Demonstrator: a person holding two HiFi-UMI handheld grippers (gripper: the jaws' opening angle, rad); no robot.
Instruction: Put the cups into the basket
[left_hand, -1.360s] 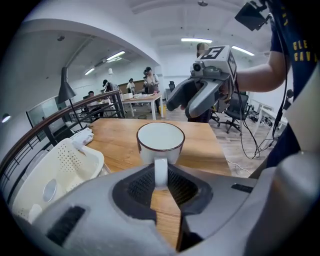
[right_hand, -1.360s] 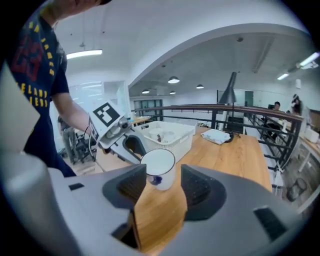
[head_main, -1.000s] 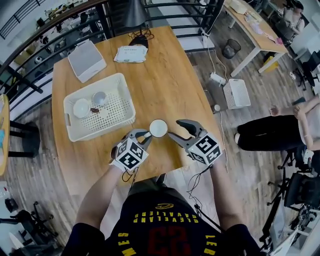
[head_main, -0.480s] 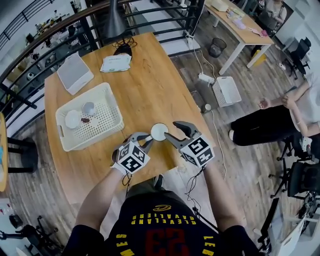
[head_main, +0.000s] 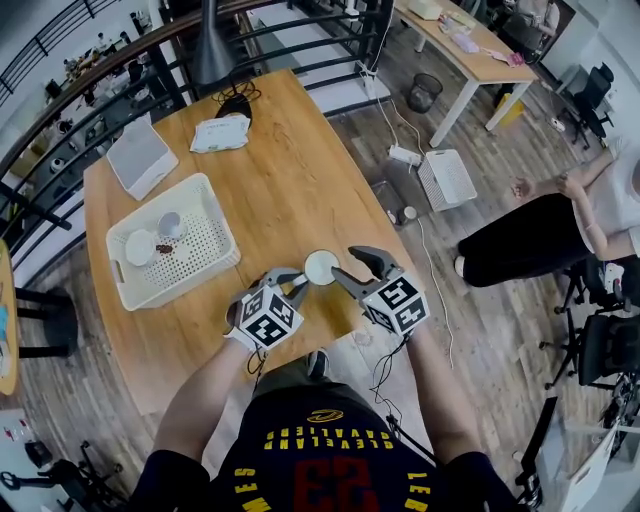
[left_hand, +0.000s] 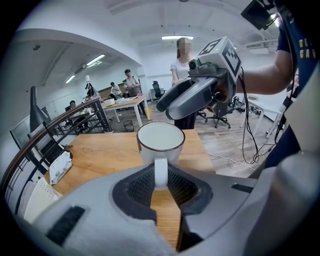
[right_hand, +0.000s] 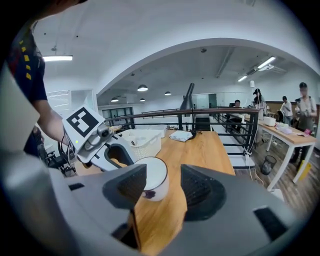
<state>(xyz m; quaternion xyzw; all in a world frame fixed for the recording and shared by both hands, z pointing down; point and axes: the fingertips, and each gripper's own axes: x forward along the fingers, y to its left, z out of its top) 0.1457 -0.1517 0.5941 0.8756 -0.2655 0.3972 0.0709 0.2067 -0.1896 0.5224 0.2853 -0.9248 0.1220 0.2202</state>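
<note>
A white cup (head_main: 320, 267) with a dark rim sits between my two grippers near the table's front edge. My left gripper (head_main: 293, 281) is shut on its handle (left_hand: 160, 172), which is pinched between the pads. My right gripper (head_main: 352, 262) stands open on the cup's right side and does not touch the cup (right_hand: 155, 182). Whether the cup rests on the wood or hangs just above it is hidden. The white perforated basket (head_main: 205, 235) stands to the far left, with two small white cups (head_main: 140, 247) (head_main: 172, 223) inside.
A white box (head_main: 140, 155) and a pack of wipes (head_main: 220, 133) lie at the table's far end, by a black lamp (head_main: 215, 50) and a railing. The table's right edge (head_main: 400, 235) runs close by. A person (head_main: 530, 235) sits on the floor beyond it.
Both grippers have drifted a little to the right with the cup, away from the basket. The jaws stand as before, and the head view has shifted.
</note>
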